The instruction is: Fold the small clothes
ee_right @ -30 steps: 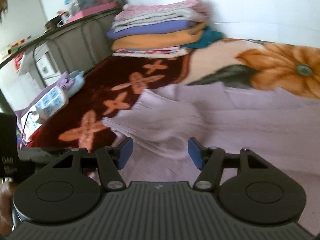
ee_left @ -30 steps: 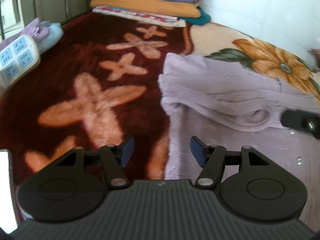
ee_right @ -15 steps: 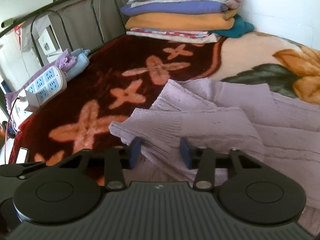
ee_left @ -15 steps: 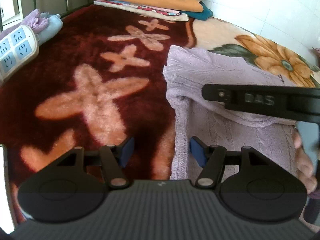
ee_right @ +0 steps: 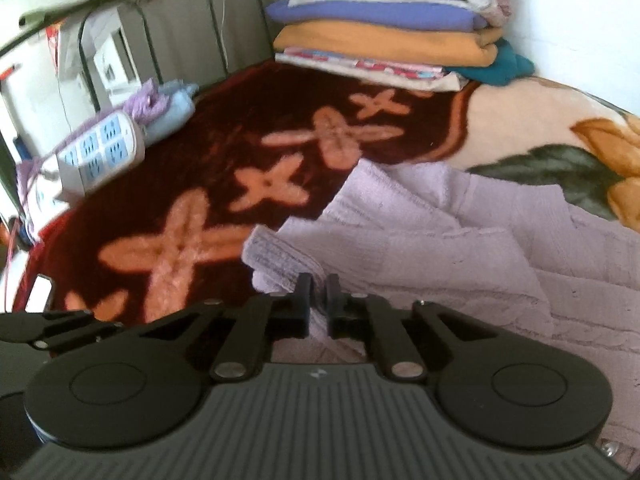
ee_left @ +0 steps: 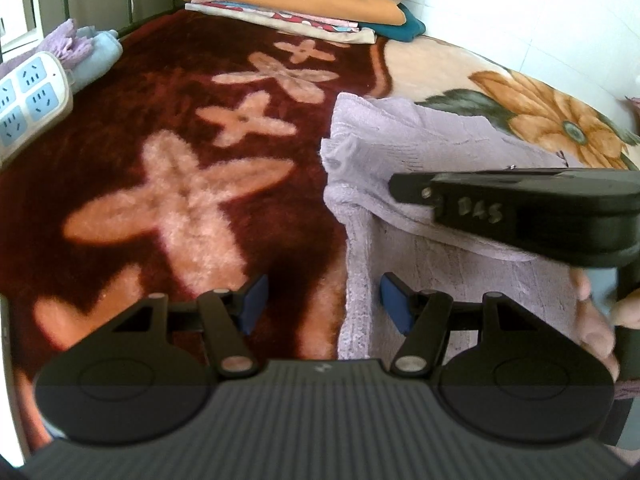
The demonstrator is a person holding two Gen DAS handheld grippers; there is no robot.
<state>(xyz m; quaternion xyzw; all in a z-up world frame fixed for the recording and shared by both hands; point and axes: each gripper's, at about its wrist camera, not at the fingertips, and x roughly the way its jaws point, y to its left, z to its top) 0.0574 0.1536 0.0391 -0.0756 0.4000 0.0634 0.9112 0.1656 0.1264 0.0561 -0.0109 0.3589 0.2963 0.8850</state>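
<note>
A pale lilac knitted sweater [ee_right: 460, 240] lies spread on the flowered bed blanket, one sleeve folded across its body. My right gripper [ee_right: 318, 300] is shut on the ribbed cuff [ee_right: 280, 258] of that sleeve, with knit pinched between its pads. In the left wrist view the right gripper [ee_left: 400, 190] reaches in from the right over the sweater [ee_left: 400, 140], a hand [ee_left: 596, 320] behind it. My left gripper [ee_left: 320, 304] hovers open over the sweater's left edge, one finger over the dark red blanket and one over the knit, nothing held.
A stack of folded blankets [ee_right: 384, 28] sits at the far end by the white wall. A white and blue power strip [ee_right: 100, 152] and a rolled light blue cloth [ee_right: 172, 112] lie at the left edge by the metal bed frame [ee_right: 180, 20]. Dark red blanket [ee_left: 160, 160] spreads leftward.
My right gripper swung left and down over the sweater to the sleeve cuff and closed on it. The left gripper stayed where it was, open.
</note>
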